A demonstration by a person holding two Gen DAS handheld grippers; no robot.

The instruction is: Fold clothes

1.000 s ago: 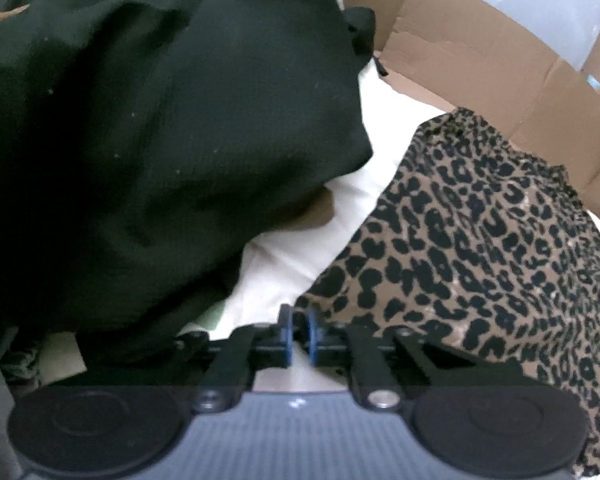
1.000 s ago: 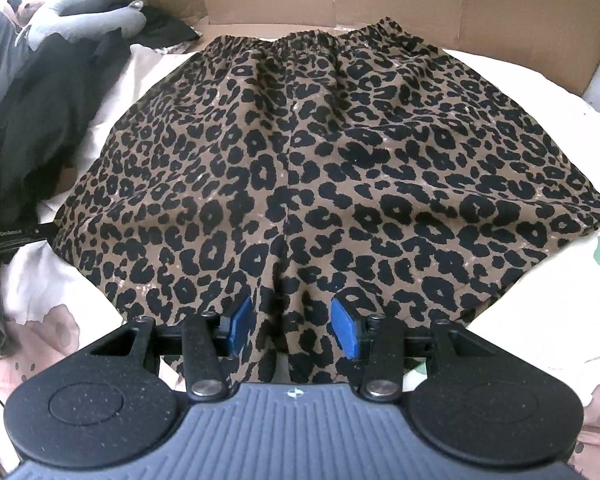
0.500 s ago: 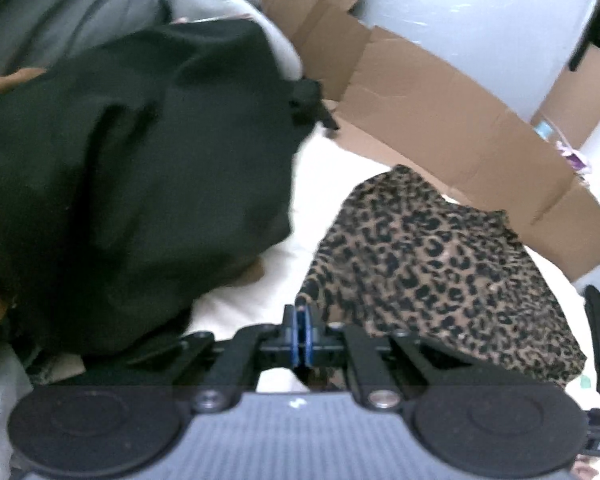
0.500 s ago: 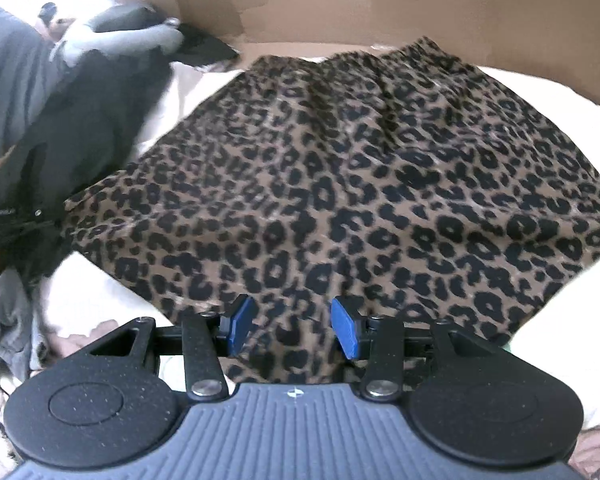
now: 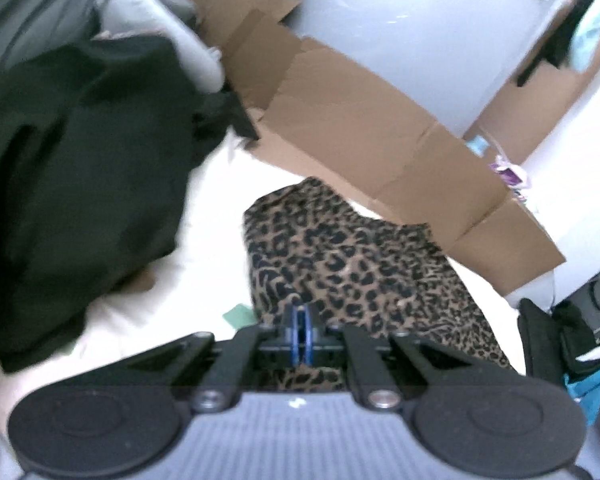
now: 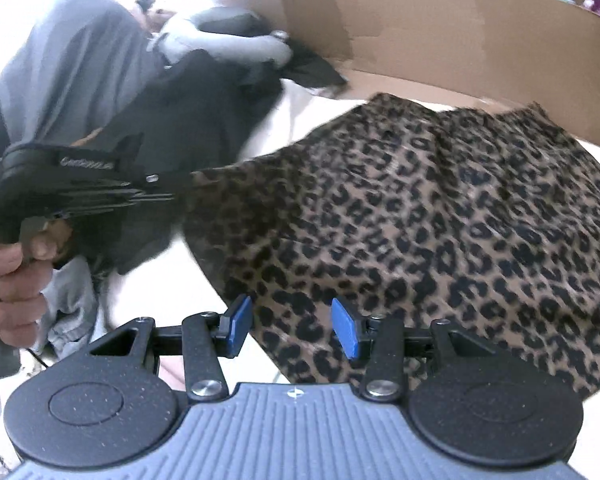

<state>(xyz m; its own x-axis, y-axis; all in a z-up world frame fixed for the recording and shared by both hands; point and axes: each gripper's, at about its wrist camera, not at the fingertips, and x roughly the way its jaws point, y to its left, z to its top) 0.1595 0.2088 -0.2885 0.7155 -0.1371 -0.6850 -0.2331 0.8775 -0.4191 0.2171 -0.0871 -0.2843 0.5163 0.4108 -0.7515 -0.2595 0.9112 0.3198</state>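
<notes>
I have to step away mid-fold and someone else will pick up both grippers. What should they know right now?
Left gripper: shut on the corner of the leopard-print skirt, lifting that side up and over; a hand holds its handle.
Right gripper: open, hovering over the skirt's near hem, gripping nothing.
The skirt lies on the white bedding, waistband toward the cardboard wall. A pile of black clothes sits to its left.
Done: corner gripped, first fold begun.
Left: lay the raised side across, flatten it, finish the remaining folds, then probably the black pile.
</notes>
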